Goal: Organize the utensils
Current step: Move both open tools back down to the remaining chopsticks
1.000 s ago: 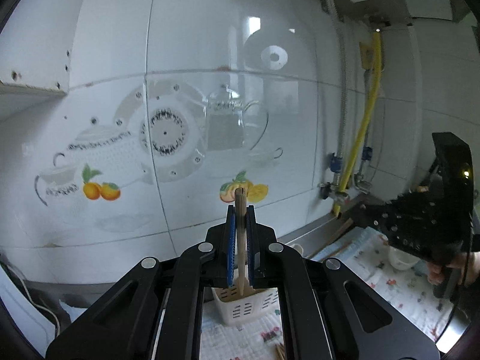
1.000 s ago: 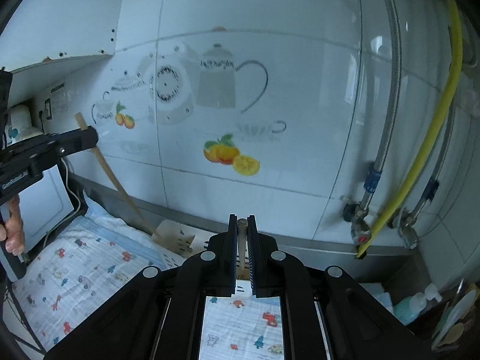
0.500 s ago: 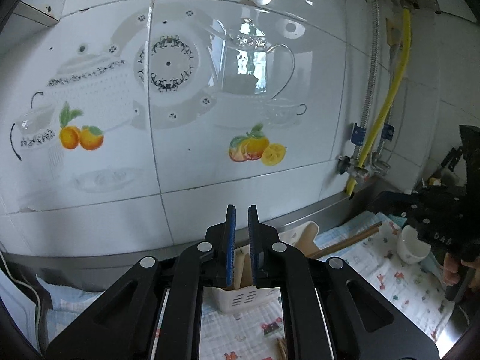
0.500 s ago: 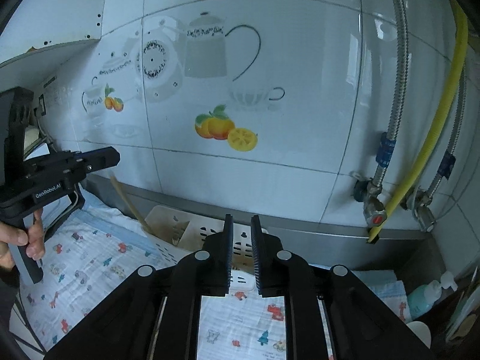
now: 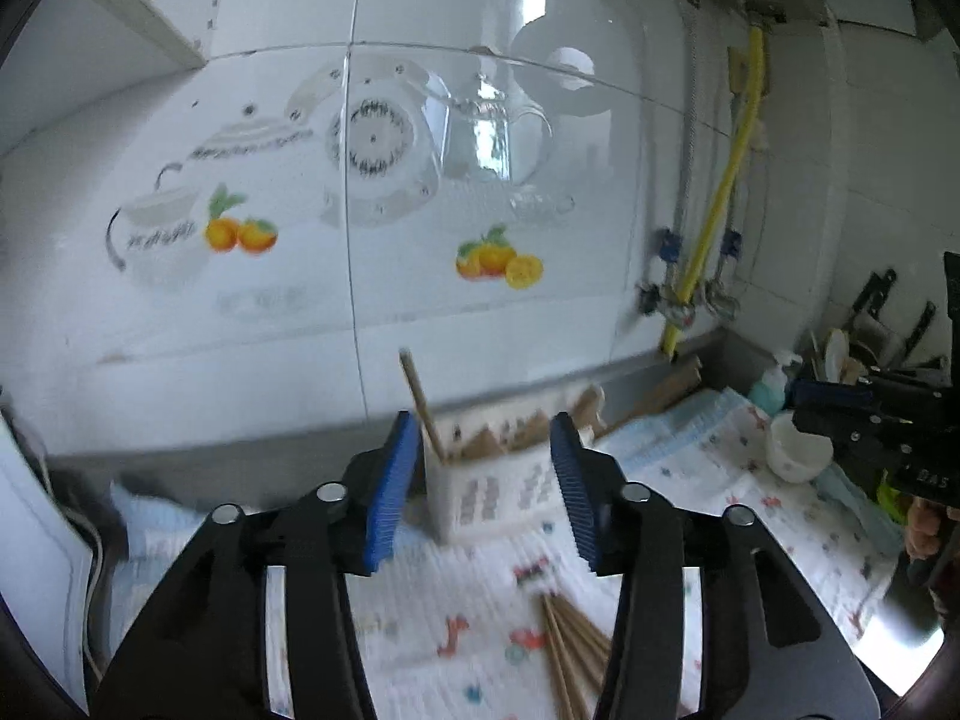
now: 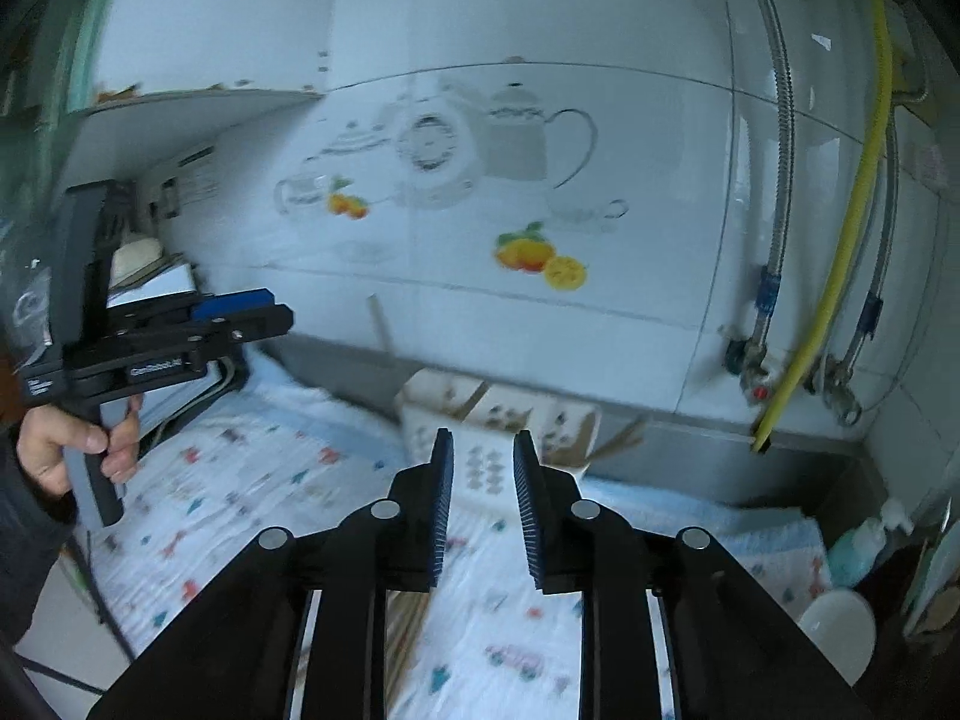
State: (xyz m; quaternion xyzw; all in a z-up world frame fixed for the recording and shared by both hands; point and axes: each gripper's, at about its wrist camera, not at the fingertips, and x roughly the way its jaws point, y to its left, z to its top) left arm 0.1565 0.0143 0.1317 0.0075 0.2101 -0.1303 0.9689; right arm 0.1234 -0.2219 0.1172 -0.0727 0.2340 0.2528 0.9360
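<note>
A white slotted utensil caddy (image 5: 492,495) stands on the printed cloth by the tiled wall, with wooden utensils in it. One wooden handle (image 5: 420,399) sticks up at its left end. My left gripper (image 5: 483,420) hovers just before the caddy; its jaws are opening with nothing between the blue pads. Loose wooden chopsticks (image 5: 570,648) lie on the cloth under it. In the right wrist view my right gripper (image 6: 483,438) faces the caddy (image 6: 498,414) from the front. Its jaws are opening narrowly and are empty. The left gripper (image 6: 240,318) shows at left, held by a hand (image 6: 78,450).
A white bowl (image 5: 798,450) and a teal soap bottle (image 5: 771,384) sit at the right end of the counter, near dark utensils in the corner. A yellow hose (image 6: 840,252) and metal pipes run down the wall. The patterned cloth (image 6: 240,480) covers the counter.
Both grippers were shut on wooden utensils held upright; both have let go, the utensils now stand in the caddy, and both grippers have opened and drawn back and lower.
</note>
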